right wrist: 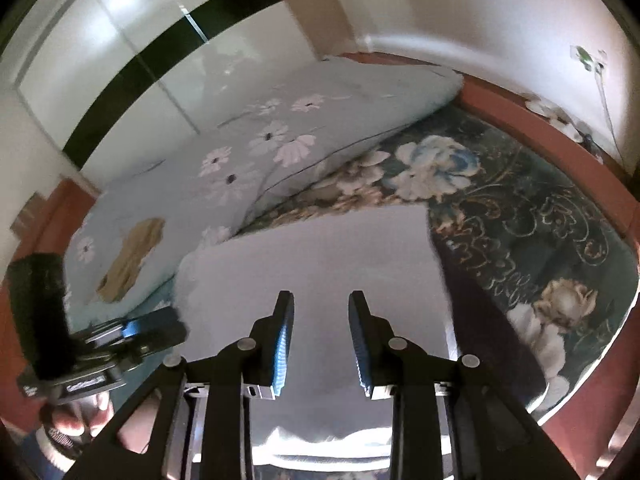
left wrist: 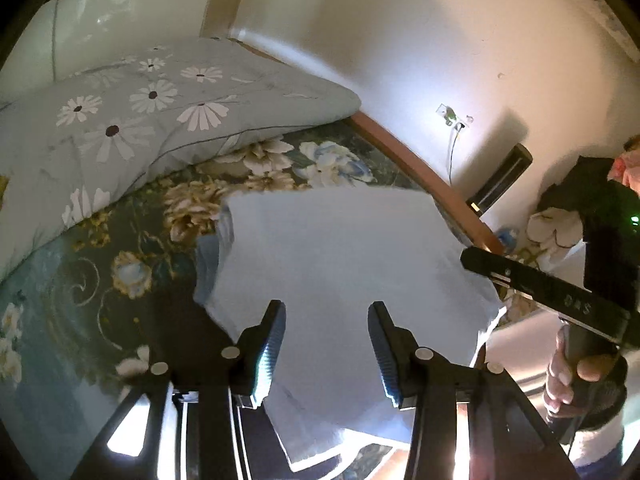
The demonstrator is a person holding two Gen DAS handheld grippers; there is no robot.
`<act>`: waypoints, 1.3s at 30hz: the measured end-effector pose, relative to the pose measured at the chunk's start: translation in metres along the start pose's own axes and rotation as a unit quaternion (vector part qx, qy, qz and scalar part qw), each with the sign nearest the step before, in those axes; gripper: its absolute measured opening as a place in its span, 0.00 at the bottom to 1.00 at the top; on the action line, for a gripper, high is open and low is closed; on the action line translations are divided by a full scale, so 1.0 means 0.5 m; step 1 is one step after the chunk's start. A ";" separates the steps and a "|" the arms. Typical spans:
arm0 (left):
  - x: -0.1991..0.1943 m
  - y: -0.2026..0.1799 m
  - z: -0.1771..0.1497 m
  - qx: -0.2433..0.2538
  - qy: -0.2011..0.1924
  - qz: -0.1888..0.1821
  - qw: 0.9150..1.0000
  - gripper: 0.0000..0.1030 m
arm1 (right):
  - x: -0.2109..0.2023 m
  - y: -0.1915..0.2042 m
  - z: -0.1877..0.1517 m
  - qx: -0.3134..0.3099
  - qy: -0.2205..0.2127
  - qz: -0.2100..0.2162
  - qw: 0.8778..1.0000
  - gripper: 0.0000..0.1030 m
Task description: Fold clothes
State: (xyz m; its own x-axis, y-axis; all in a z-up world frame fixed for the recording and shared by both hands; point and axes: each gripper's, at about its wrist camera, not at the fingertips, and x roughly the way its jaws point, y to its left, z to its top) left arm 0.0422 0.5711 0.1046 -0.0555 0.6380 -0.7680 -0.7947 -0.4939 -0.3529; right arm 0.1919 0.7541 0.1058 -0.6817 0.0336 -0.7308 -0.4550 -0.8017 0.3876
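Left gripper (left wrist: 327, 340) jaws stood apart, empty, just above pale garment (left wrist: 340, 248); right gripper (right wrist: 321, 336) likewise parted, unloaded. Garment lay flat on floral bedspread (right wrist: 520, 216), likely released for smoothing.
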 end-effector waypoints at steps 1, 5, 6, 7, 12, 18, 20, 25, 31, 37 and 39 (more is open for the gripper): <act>0.004 -0.003 -0.011 0.004 0.005 0.002 1.000 0.47 | 0.003 0.007 -0.012 -0.007 0.005 -0.005 1.000 0.29; 0.040 -0.007 -0.036 0.010 0.039 0.017 0.999 0.48 | 0.021 0.034 -0.062 -0.037 0.025 -0.029 0.999 0.34; 0.047 -0.007 -0.039 0.010 0.045 0.021 0.999 0.48 | 0.029 0.032 -0.067 -0.030 0.031 -0.031 0.999 0.34; 0.048 -0.009 -0.041 0.012 0.047 0.025 0.999 0.48 | 0.038 0.028 -0.072 -0.021 0.037 -0.033 0.999 0.34; 0.004 -0.021 -0.055 0.021 0.026 0.028 0.999 0.48 | 0.005 0.041 -0.083 -0.005 0.009 -0.032 0.999 0.34; -0.032 -0.005 -0.109 0.002 0.006 0.034 0.999 0.52 | -0.040 0.069 -0.140 0.017 -0.030 -0.024 0.999 0.35; -0.039 0.005 -0.135 -0.011 0.004 0.034 0.999 0.54 | -0.042 0.078 -0.170 0.025 -0.030 -0.026 0.999 0.35; -0.049 0.023 -0.196 -0.034 -0.001 0.042 0.999 0.61 | -0.040 0.092 -0.225 0.045 -0.028 -0.033 0.998 0.38; -0.041 0.040 -0.254 -0.042 0.016 0.055 0.997 0.72 | -0.021 0.111 -0.287 0.072 -0.014 -0.032 0.997 0.46; -0.050 0.059 -0.296 -0.060 0.023 0.045 0.997 0.86 | -0.002 0.124 -0.322 0.083 0.000 -0.040 0.996 0.52; -0.055 0.063 -0.302 -0.062 0.020 0.046 0.997 0.91 | -0.001 0.126 -0.330 0.087 0.002 -0.042 0.995 0.62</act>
State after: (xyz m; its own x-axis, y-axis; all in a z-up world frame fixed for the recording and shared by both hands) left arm 0.1099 0.4488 0.0337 -0.0995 0.5642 -0.8197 -0.7069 -0.6198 -0.3408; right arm 0.2578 0.6052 0.0380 -0.6345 0.0938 -0.7672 -0.6033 -0.6807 0.4156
